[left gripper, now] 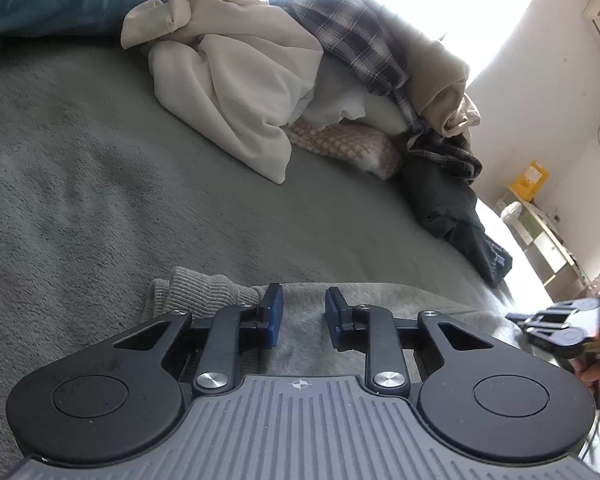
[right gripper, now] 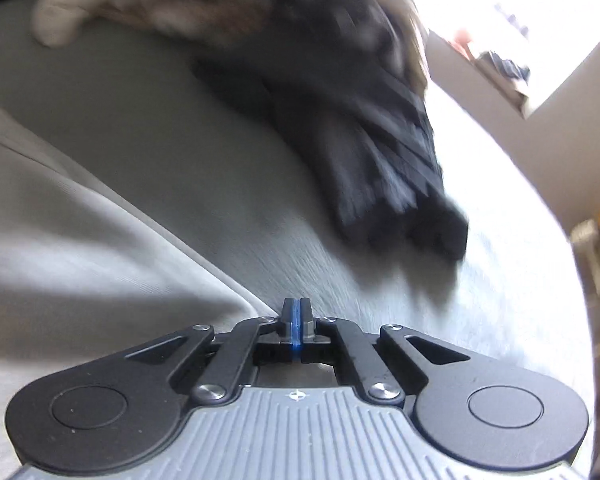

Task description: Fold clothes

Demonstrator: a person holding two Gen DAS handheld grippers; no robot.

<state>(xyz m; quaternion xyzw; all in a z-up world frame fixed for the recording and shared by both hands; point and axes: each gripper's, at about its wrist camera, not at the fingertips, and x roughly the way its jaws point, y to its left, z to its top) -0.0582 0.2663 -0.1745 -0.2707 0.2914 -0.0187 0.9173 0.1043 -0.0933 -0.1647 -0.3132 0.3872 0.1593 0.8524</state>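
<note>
Left gripper (left gripper: 300,312): fingers slightly apart, over grey sweatshirt (left gripper: 340,300) lying near on grey blanket (left gripper: 80,180); whether they pinch cloth, cannot tell. Right gripper (right gripper: 297,316): fingers together, empty, beside sweatshirt edge. Clothes pile (left gripper: 300,64): far.

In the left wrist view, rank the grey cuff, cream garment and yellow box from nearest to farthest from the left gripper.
1. Grey cuff, just left of the left gripper.
2. Cream garment, ahead on the bed.
3. Yellow box, far right by the wall.
</note>
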